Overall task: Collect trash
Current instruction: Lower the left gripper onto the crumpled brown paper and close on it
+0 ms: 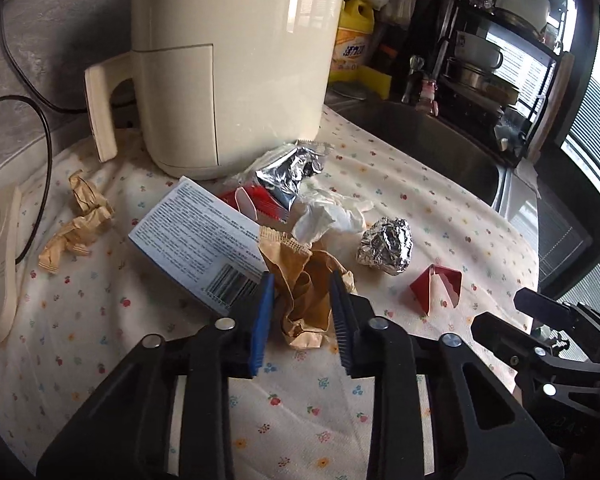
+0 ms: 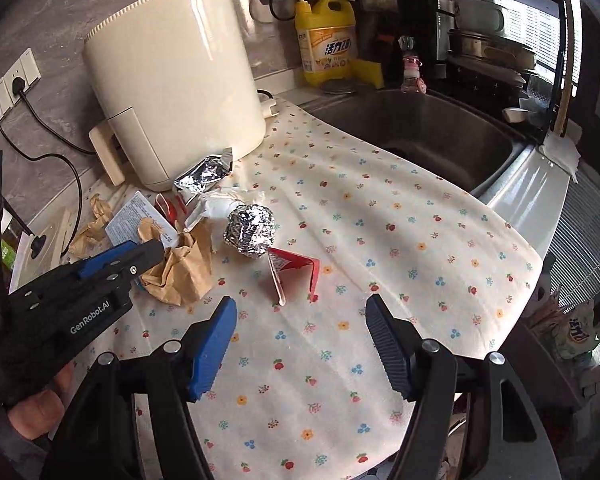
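Note:
Trash lies on a flowered cloth (image 1: 100,344). My left gripper (image 1: 302,300) is shut on a crumpled brown paper bag (image 1: 306,292); it also shows in the right wrist view (image 2: 184,272), with the left gripper (image 2: 140,258) at its left side. A foil ball (image 1: 386,246) (image 2: 250,230), a folded red packet (image 1: 436,288) (image 2: 294,270), white crumpled plastic (image 1: 328,214), a silver wrapper (image 1: 288,174) (image 2: 204,176), a printed box (image 1: 198,248) and more brown paper (image 1: 78,220) lie around. My right gripper (image 2: 300,344) is open and empty, short of the red packet.
A cream air fryer (image 1: 228,60) (image 2: 172,92) stands behind the trash. A steel sink (image 2: 432,136) is at the right, with a yellow detergent bottle (image 2: 328,44) and a dish rack (image 2: 488,40) behind it. Wall sockets (image 2: 10,84) with black cords are at the left.

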